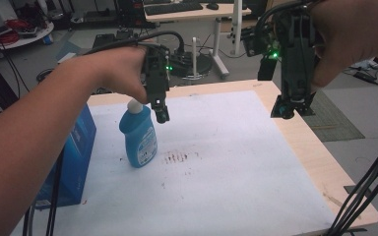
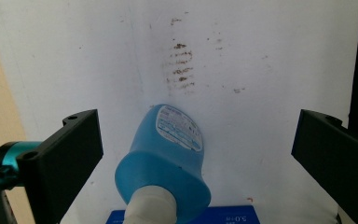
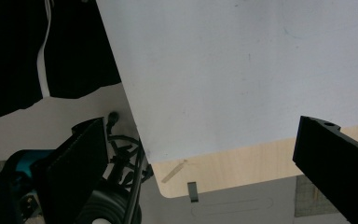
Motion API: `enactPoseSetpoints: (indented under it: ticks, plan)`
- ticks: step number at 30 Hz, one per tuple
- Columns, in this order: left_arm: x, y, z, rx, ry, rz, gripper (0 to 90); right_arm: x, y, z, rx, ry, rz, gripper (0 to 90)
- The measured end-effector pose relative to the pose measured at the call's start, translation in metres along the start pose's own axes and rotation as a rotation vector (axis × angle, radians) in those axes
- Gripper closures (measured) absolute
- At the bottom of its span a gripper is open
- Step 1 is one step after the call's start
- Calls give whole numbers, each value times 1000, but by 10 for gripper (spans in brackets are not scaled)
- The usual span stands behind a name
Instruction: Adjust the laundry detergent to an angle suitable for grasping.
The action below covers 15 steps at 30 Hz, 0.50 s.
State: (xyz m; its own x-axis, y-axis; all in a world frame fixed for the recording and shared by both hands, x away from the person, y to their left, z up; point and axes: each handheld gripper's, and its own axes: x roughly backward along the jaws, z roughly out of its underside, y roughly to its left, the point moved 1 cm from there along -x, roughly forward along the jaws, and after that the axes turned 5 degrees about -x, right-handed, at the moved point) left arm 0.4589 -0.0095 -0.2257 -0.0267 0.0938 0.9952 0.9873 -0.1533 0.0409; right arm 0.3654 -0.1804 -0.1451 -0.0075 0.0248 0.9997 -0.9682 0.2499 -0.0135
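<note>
The blue plastic bottle with a white cap (image 1: 139,135) stands upright on the white sheet (image 1: 226,162), beside a blue box (image 1: 74,157); probably light, smooth and slippery, best taken at the neck; the left gripper (image 2: 193,154) hangs above it, jaws wide apart; the right gripper (image 3: 200,163), equally spread, hovers well apart at the table's edge.

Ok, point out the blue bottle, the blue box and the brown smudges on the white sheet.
blue bottle (image 1: 140,140): high view, on its labelled body.
blue box (image 1: 77,160): high view, on its side face at the table's left.
brown smudges (image 2: 182,65): left gripper view, on the striped patch beyond the bottle.
</note>
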Motion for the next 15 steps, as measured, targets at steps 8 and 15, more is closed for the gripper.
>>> enactPoseSetpoints:
  ticks: [8, 15]
  plan:
    - [0, -2, 1, 8, 5, -4, 18, -1, 2, 0, 0, 3, 7, 26]
    - [4, -7, -3, 8, 12, -5, 17, 4, 6, 2, 4, -13, 21, 26]
